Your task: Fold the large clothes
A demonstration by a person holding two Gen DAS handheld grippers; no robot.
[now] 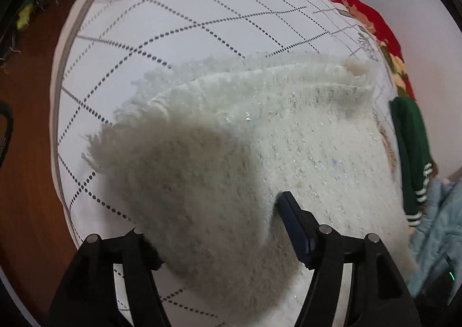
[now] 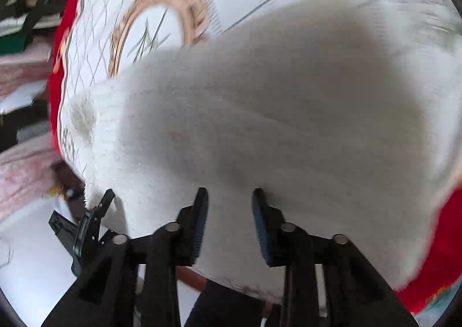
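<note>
Keeping both hems level is key imo: left gripper (image 1: pixel 219 228) jaws spread around the fuzzy white sweater (image 1: pixel 260 139), right gripper (image 2: pixel 230 202) jaws also parted, at 6 o'clock.

Left gripper (image 1: pixel 219 228) has its fingers spread wide; right gripper (image 2: pixel 230 211) fingers stand parted, pointing forward.
</note>
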